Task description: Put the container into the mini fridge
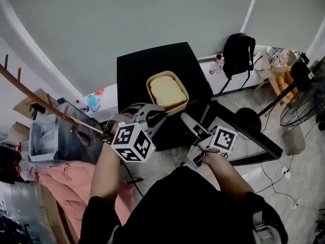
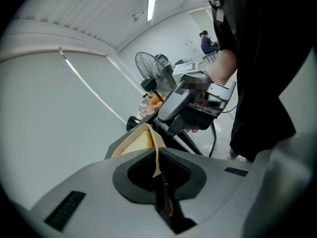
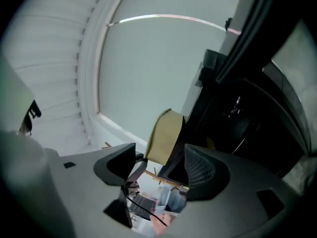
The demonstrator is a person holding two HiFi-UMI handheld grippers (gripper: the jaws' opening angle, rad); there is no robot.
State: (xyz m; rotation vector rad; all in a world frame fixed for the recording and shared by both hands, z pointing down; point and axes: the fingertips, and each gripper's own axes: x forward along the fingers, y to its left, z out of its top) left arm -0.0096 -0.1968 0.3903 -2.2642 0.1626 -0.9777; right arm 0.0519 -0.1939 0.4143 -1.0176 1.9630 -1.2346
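Container (image 1: 167,91) rim is in my left tool (image 1: 152,117), jaws clamped tight on that thin tan edge. It's a corner pinch only, nothing under the base. The container sits centre frame in the head view, at the front edge of the mini fridge (image 1: 147,67) top. My right tool (image 1: 192,126), just right of centre, has its jaws spread wide with nothing pressed between them, beside the open door (image 1: 254,136).

The risk as I see it is that one-sided rim grip. When the container comes off the top it could tip or twist out of the pads. The door isn't held either, so it might swing into the path.

The left gripper view shows the rim (image 2: 133,142) running right into the closed left tool (image 2: 159,167), which the head view hides behind the marker cube. The right gripper view shows the open right tool (image 3: 158,170), the container (image 3: 163,138) beyond it, and the dark fridge opening (image 3: 247,123) at right. From the head view I can't see inside at all.
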